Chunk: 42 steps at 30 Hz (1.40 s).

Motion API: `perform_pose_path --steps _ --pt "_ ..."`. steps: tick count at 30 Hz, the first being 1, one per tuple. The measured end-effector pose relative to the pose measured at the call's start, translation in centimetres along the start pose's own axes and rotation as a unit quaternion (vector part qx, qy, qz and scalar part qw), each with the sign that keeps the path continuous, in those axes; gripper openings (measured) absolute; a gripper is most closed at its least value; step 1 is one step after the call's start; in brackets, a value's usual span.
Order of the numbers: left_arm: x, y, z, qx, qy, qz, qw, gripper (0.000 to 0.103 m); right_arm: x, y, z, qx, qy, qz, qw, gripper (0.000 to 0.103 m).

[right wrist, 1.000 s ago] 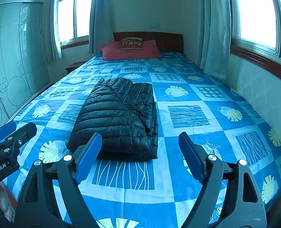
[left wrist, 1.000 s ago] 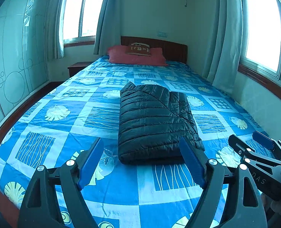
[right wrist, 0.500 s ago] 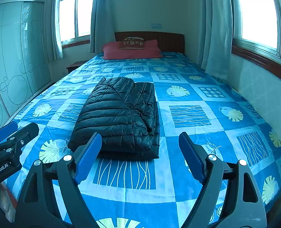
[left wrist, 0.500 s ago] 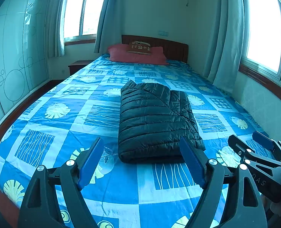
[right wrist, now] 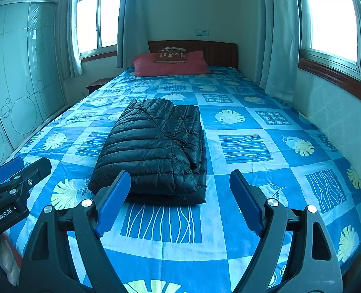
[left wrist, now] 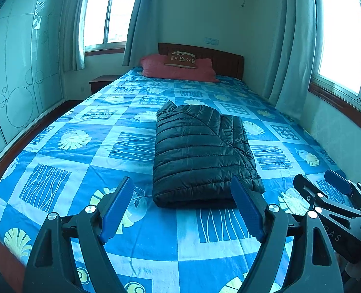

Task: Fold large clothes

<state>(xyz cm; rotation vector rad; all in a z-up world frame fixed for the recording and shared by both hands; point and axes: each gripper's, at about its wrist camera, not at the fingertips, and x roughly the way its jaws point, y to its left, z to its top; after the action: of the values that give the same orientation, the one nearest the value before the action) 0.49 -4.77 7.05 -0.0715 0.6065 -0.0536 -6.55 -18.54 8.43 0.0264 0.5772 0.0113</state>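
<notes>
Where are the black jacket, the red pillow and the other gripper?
black jacket [left wrist: 200,151], left wrist view, middle of folded top.
red pillow [right wrist: 156,67], right wrist view, left half.
left gripper [right wrist: 14,171], right wrist view, fingertips.

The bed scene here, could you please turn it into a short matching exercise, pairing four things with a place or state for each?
Things:
1. jacket
2. red pillow
3. left gripper
4. nightstand

Places or states:
A. open, holding nothing
B. on the floor left of the bed's head
C. folded, mid-bed
D. against the headboard

Pairs: 1-C, 2-D, 3-A, 4-B
</notes>
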Motion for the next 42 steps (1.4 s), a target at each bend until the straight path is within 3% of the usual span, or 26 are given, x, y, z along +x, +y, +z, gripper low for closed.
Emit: perform_pose_path --steps 31,33,37,42 --pt "0.5 -0.6 -0.1 0.014 0.003 0.0 0.9999 0.081 0.6 0.2 -0.6 0.0 0.005 0.005 1.0 0.083" --pt "0.5 -0.6 -0.1 0.013 0.003 0.003 0.9999 0.087 0.7 0.2 -0.8 0.0 0.007 0.005 1.0 0.083" --pt "0.7 -0.5 -0.1 0.008 0.005 0.001 1.0 0.087 1.0 0.0 -0.8 0.001 0.009 0.006 1.0 0.083" --pt "1.2 -0.4 -0.2 0.0 0.013 0.025 0.9996 0.088 1.3 -0.4 -1.0 0.005 0.014 0.01 1.0 0.083"
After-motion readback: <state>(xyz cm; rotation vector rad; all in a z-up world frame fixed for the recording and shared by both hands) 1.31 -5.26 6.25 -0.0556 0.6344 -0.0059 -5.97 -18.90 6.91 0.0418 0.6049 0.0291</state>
